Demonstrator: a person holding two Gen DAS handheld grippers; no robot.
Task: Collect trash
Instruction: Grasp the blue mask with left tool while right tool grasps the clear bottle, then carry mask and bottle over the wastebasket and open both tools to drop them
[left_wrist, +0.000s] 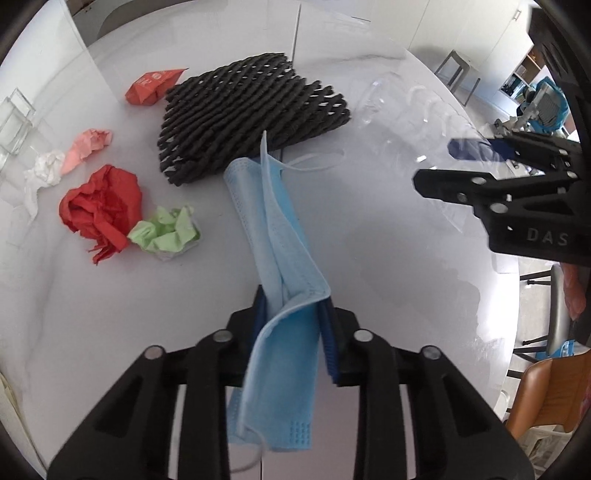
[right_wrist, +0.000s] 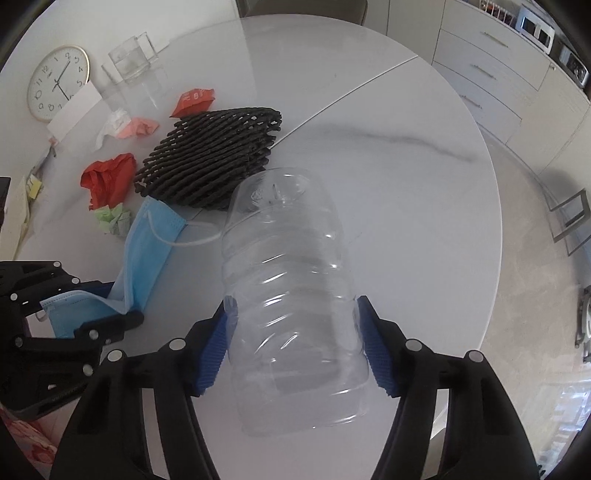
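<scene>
The right half of the table (right_wrist: 406, 206) is bare, so a gripper can pass there. On the left, the black net (right_wrist: 210, 162), red paper (right_wrist: 107, 179), green paper (right_wrist: 114, 218) and glasses (right_wrist: 129, 64) crowd the way.

Bright, even daylight; soft shadows, mild tabletop glare, fisheye-curved dark corners.
</scene>
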